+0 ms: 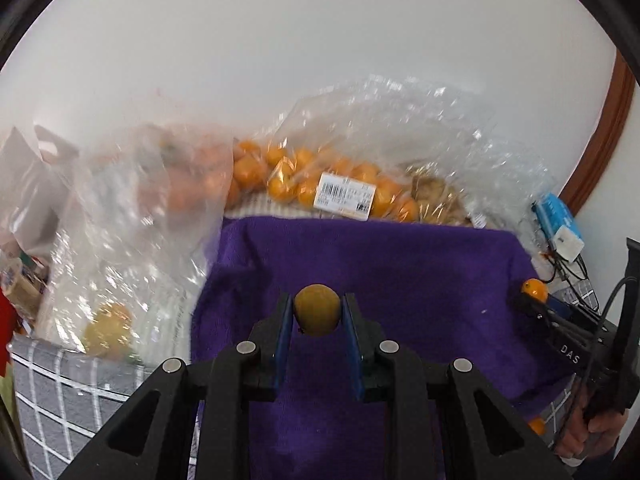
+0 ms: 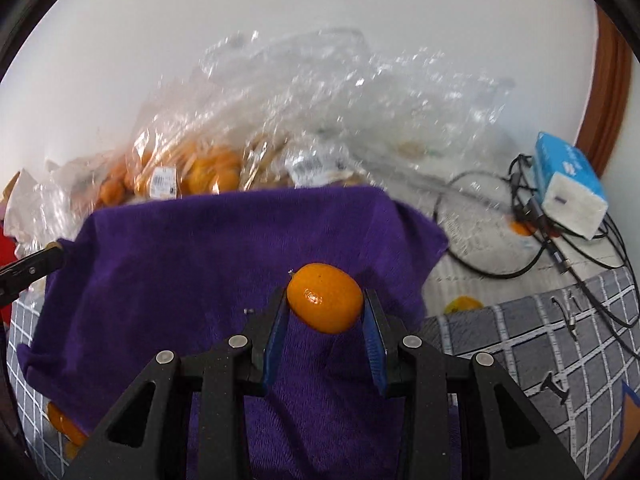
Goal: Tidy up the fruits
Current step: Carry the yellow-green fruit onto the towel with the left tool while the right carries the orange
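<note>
Left wrist view first: the left gripper (image 1: 318, 312) reaches forward and a bit downward over a purple towel (image 1: 400, 272), with its jaws closed about halfway onto a small dull yellow-brown fruit (image 1: 317, 309). The blue pads (image 1: 282, 336) press on both sides of it, so it's pinched at the fingertips and held above the towel. The skin looks matte, darker than the other fruit around. Behind the towel there's a clear bag of small oranges (image 1: 320, 180) with a white barcode label, and another crinkly plastic bag (image 1: 120, 240) on the left, too blurry to tell what's in it. Over on the right edge you can see the right gripper (image 1: 528, 300) coming in from the side with a bright orange fruit at its tip, and the person's hand (image 1: 592, 428) on the handle.

Right wrist view: the right gripper (image 2: 325, 300) points forward over the same purple towel (image 2: 200, 260), jaws a bit wider, clamped on a shiny oval orange kumquat (image 2: 325, 297). It sits sideways between the blue pads (image 2: 374, 340), glossy with a highlight on it. A blue and white tissue pack (image 2: 568, 188) and black cables (image 2: 520, 240) lie off to the right on a grey checked cloth (image 2: 560, 340). Another loose orange fruit (image 2: 464, 304) sits just past the towel's right edge.
</note>
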A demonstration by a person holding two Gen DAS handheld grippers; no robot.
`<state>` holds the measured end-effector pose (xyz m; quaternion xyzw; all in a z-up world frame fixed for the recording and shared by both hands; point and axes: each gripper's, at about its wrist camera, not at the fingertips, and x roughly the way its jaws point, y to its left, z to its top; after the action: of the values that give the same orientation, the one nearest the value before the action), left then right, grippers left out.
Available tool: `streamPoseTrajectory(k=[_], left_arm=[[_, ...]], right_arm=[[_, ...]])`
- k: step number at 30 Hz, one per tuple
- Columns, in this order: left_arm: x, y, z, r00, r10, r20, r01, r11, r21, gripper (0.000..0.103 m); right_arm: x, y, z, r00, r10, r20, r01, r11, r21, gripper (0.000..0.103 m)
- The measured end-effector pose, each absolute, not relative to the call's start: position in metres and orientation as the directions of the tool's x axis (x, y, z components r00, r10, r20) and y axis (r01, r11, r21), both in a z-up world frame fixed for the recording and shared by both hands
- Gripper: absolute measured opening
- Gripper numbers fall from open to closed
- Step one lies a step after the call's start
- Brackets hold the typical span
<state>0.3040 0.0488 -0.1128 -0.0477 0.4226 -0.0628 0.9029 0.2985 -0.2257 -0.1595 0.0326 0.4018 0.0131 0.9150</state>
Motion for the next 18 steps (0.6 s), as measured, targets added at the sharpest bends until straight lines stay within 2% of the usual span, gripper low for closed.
streamPoseTrajectory(k=[18], left_arm=[[0.316,0.04,-0.145,0.561,-0.124,-0.819,0.091,0.992,-0.088,0.024]], right_arm=[[0.306,-0.217,-0.177,0.634,0.019,-0.773,-0.003,1.0,0.022,0.036]])
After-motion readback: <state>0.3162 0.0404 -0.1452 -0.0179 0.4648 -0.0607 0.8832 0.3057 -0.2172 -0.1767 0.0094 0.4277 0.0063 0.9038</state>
